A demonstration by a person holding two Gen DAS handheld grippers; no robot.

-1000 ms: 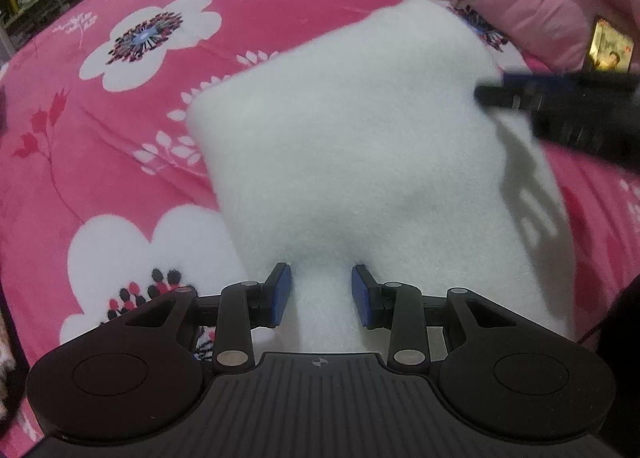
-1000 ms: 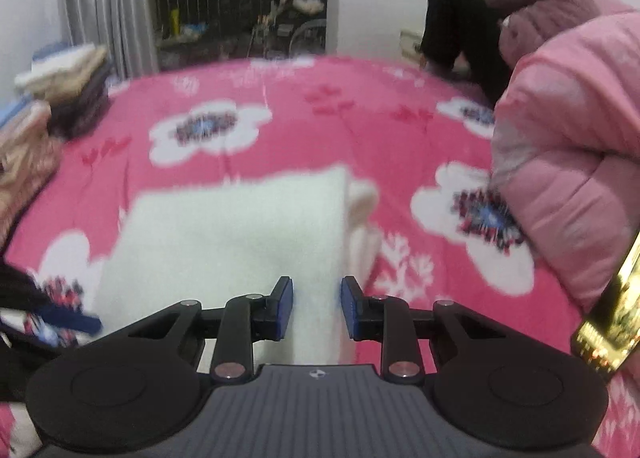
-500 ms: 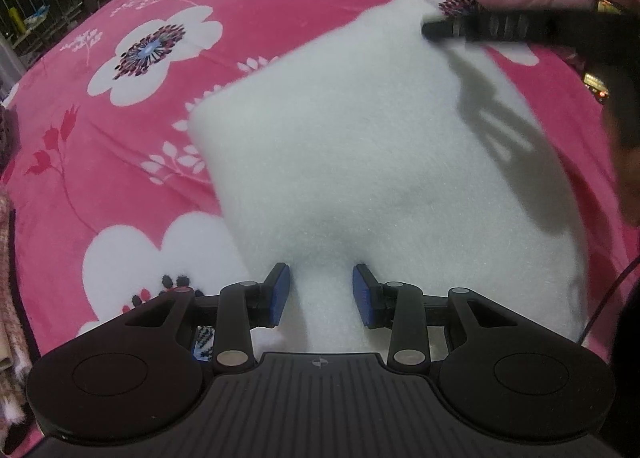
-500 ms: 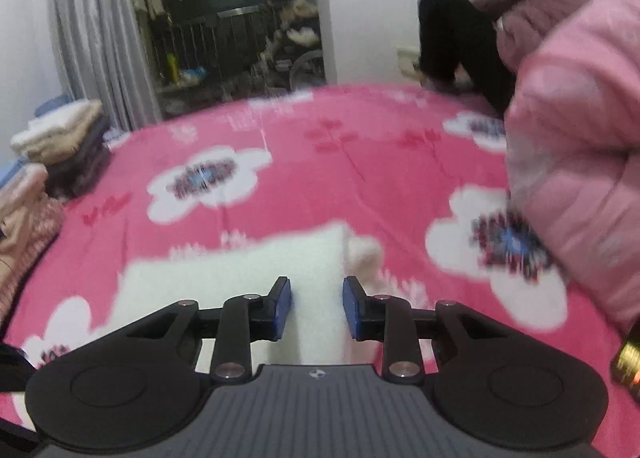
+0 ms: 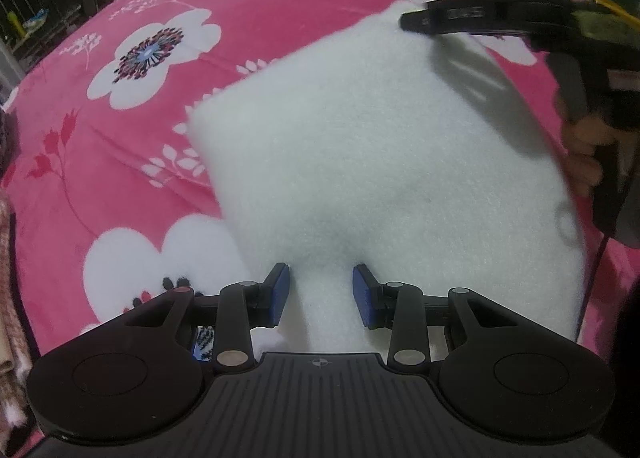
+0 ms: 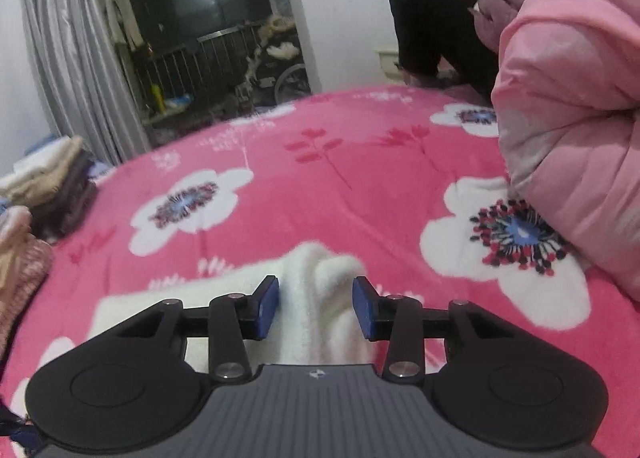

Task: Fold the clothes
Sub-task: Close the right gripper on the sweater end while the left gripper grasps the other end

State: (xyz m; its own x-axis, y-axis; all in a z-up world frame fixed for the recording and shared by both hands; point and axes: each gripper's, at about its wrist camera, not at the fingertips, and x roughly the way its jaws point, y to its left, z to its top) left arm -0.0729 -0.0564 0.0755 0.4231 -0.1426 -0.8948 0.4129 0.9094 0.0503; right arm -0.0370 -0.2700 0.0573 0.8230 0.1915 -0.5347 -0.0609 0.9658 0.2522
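Clearly soft and light, the white fleece garment (image 5: pixel 380 146) looks as if it will drape and sag wherever it is not supported, and its thick pile should give the pads good purchase with little risk of slipping; nothing about it seems fragile. Corners and doubled edges are the sensible places to take hold, since a pinch in the middle of the panel would only bunch it. It lies spread as a roughly rectangular slab with a clean straight left edge on the pink floral bedspread (image 5: pixel 132 146), fuzzy and plain, with no seams or markings I can make out. At its far corner the cloth rucks into a small ridge (image 6: pixel 320 286).

That ridge sits between the parted blue pads of the right hand-held gripper (image 6: pixel 314 306), which gapes around it without pinching. The left hand-held gripper (image 5: pixel 322 294) stands open too, over the near edge, gripping nothing. A puffy pink quilt (image 6: pixel 568 118) is heaped to the right, and folded clothes (image 6: pixel 48 178) are stacked at the bed's left side.
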